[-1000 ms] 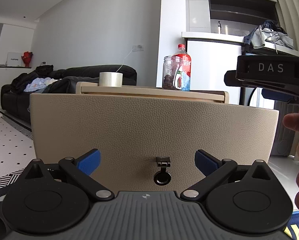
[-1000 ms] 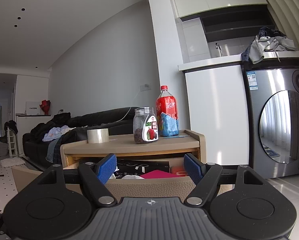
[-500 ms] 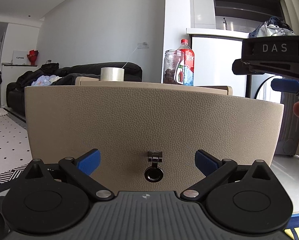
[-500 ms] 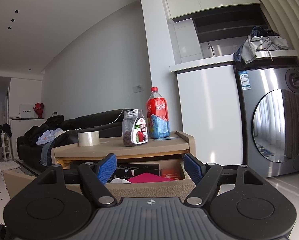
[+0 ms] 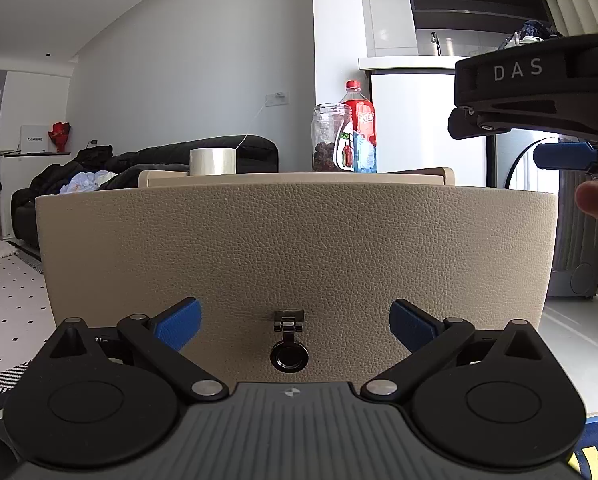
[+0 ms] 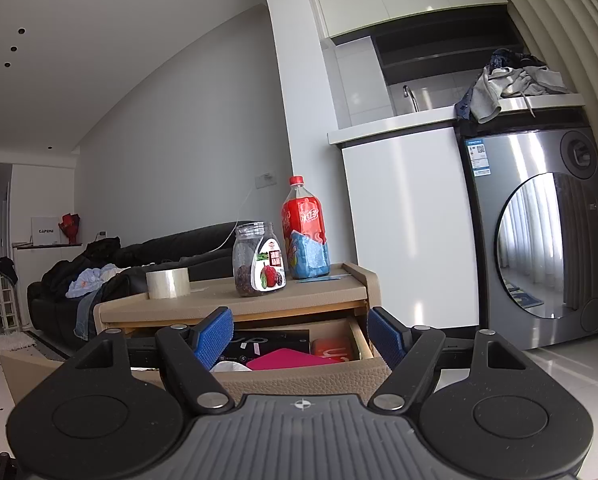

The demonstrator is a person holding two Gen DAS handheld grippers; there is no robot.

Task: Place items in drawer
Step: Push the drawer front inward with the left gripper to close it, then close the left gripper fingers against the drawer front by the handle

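The drawer (image 6: 299, 374) stood pulled out from under the low table (image 6: 235, 304), and the right wrist view looked down into it: a black box (image 6: 267, 346), a pink flat item (image 6: 291, 358), something white (image 6: 229, 367) and a red-orange packet (image 6: 333, 350) already lay inside, so some of the placing seemed done. Three things were left on the tabletop, well apart from the opening: a roll of clear tape (image 6: 167, 283) at the left, a plastic jar (image 6: 259, 265) with dark contents in the middle, and a red drink bottle (image 6: 305, 234) just behind and beside the jar. Whether all three were meant for the drawer could not be told, but the task looked at most part-way through. The left hand-held gripper (image 5: 295, 322) faced the drawer's beige leather-look front, its ring pull (image 5: 289, 356) centred between the spread blue pads, which held nothing. The right hand-held gripper (image 6: 301, 332) hovered above the drawer front, likewise spread wide and empty; it also showed at the right edge of the left wrist view, with a person's fingers (image 5: 597, 202) below it. A dark sofa (image 6: 147, 252) and a washing machine (image 6: 539, 256) flanked the scene.
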